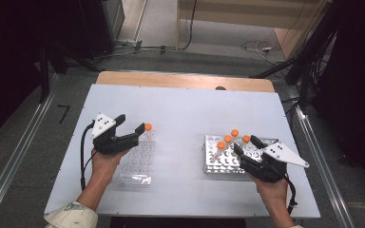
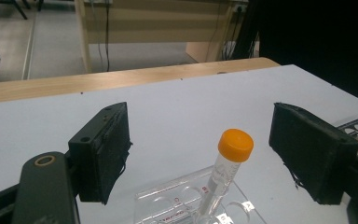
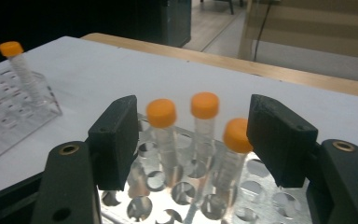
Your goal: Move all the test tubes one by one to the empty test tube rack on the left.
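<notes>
White table point(image 1: 180, 114) | left gripper point(image 2: 200, 154) released, jaws clear of lone tube point(image 2: 226, 170) standing in rack point(image 1: 138, 164) | right gripper point(image 3: 193, 140) spread wide, framing three tubes point(image 3: 205, 116) for next pick

A grey carpeted floor point(image 1: 209, 61) is spreading around the white surface point(image 1: 185, 107), whose far edge is showing a strip of light wood point(image 1: 180, 80), and metal rails point(image 1: 14, 161) are running along the floor on both sides of it. Beyond the surface, a pale wooden desk point(image 1: 247, 14) is standing against the back, with black cables point(image 1: 190, 28) hanging down and a white cable point(image 1: 259, 46) lying coiled on the floor. Dark equipment point(image 1: 100, 23) is looming at the far left, and the right side is sitting in deep shadow point(image 1: 356, 71).
</notes>
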### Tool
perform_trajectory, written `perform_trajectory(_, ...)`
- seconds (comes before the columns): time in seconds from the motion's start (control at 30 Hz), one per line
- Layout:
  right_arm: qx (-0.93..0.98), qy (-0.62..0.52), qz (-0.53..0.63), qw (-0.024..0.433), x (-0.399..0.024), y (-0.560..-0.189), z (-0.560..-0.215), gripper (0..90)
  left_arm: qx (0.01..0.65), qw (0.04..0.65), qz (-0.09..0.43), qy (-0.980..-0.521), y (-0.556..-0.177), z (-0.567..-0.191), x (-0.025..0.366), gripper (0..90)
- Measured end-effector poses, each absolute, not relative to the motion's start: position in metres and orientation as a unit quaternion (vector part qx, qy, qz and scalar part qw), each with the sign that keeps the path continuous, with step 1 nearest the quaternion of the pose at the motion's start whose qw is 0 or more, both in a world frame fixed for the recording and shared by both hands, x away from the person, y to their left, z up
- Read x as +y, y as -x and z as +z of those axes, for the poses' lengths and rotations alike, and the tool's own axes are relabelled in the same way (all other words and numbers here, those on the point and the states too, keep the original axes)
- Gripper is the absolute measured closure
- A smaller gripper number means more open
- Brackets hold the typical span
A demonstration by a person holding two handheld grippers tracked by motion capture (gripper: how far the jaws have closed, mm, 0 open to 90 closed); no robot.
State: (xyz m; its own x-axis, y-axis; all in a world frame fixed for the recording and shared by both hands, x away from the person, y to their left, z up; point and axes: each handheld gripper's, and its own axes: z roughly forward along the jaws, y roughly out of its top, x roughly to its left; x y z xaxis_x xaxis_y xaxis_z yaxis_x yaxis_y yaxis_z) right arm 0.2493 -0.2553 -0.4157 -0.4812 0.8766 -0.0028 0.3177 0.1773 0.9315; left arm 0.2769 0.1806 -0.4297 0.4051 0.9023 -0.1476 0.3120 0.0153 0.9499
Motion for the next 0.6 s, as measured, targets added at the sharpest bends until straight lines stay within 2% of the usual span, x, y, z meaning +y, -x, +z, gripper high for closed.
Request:
perform_trajectory(0.23,0.696,-0.434,0.479,0.313,-0.263,-0.255,-0.428,32.6,0.470,0.534,0.277,-0.646,-0.277,-0.430,0.180,20.4)
perform_trajectory(0.37,0.690,-0.449,0.481,0.301,-0.266,-0.258,-0.437,33.1,0.471,0.535,0.278,-0.644,-0.276,-0.430,0.180,20.5)
perform_trajectory(0.6,0.695,-0.453,0.473,0.298,-0.267,-0.262,-0.444,39.2,0.470,0.535,0.278,-0.645,-0.276,-0.430,0.180,20.7)
